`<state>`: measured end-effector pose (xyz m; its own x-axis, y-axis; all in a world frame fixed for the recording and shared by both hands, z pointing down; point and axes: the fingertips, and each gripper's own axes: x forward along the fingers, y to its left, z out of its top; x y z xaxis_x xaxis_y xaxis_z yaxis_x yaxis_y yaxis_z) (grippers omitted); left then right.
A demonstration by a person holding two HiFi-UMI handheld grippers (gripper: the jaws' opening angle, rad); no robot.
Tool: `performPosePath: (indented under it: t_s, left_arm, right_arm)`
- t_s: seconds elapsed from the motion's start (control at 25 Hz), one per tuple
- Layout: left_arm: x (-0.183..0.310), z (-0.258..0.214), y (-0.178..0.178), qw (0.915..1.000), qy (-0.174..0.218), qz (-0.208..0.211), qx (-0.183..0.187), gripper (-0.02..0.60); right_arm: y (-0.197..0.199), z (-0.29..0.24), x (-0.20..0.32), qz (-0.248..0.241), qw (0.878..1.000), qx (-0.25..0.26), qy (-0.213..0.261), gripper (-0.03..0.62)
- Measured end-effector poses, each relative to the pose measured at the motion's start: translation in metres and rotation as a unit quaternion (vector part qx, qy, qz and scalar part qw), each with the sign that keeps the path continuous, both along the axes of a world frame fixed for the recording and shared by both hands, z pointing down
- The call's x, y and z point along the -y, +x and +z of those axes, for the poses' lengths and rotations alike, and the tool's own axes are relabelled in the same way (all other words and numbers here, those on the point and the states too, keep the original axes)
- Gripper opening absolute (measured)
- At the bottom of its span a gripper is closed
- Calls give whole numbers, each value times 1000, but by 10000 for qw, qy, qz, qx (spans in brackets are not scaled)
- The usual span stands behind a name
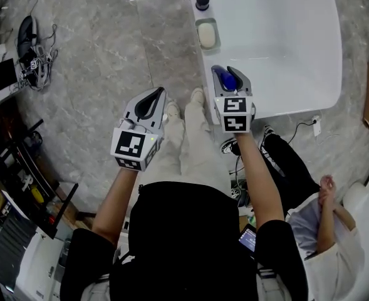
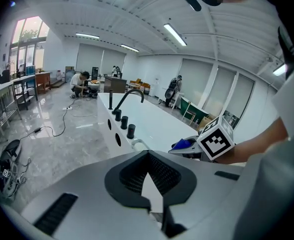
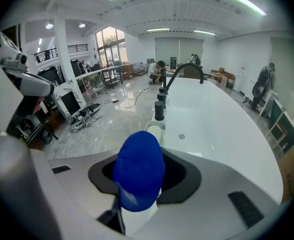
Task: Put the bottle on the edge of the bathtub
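My right gripper (image 1: pixel 229 76) is shut on a blue bottle (image 1: pixel 225 78), held above the near rim of the white bathtub (image 1: pixel 309 55). In the right gripper view the bottle's rounded blue end (image 3: pixel 138 170) fills the space between the jaws (image 3: pixel 142 176), with the tub (image 3: pixel 221 134) stretching away ahead. My left gripper (image 1: pixel 151 100) hangs over the grey marble floor left of the tub, jaws closed with nothing in them (image 2: pixel 147 170). The right gripper with its marker cube (image 2: pixel 215 140) shows at the right of the left gripper view.
A soap dish with a bar of soap (image 1: pixel 207 34) and black tap knobs (image 1: pixel 202 2) sit on the tub's left rim; a black faucet (image 3: pixel 184 71) rises farther along. A person crouches (image 1: pixel 325 231) at the lower right. Cables and gear (image 1: pixel 31 55) lie on the floor at the left.
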<state>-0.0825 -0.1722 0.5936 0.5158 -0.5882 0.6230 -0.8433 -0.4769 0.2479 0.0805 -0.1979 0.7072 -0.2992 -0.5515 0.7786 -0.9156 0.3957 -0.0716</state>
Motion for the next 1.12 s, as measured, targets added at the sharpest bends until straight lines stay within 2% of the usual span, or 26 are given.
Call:
performPosePath:
  t_s: [0.4, 0.68, 1.12]
  left_arm:
    - [3, 7, -6, 9999, -83, -87, -10, 11]
    - [4, 11, -8, 9999, -38, -97, 23, 11]
    - [9, 14, -5, 9997, -171, -168, -79, 11]
  right_arm:
    - [-3, 20, 5, -40, 9998, -150, -80, 163]
    - [-7, 21, 9, -30, 9999, -130, -39, 163]
    - [-10, 21, 16, 29, 9997, -231, -39, 164]
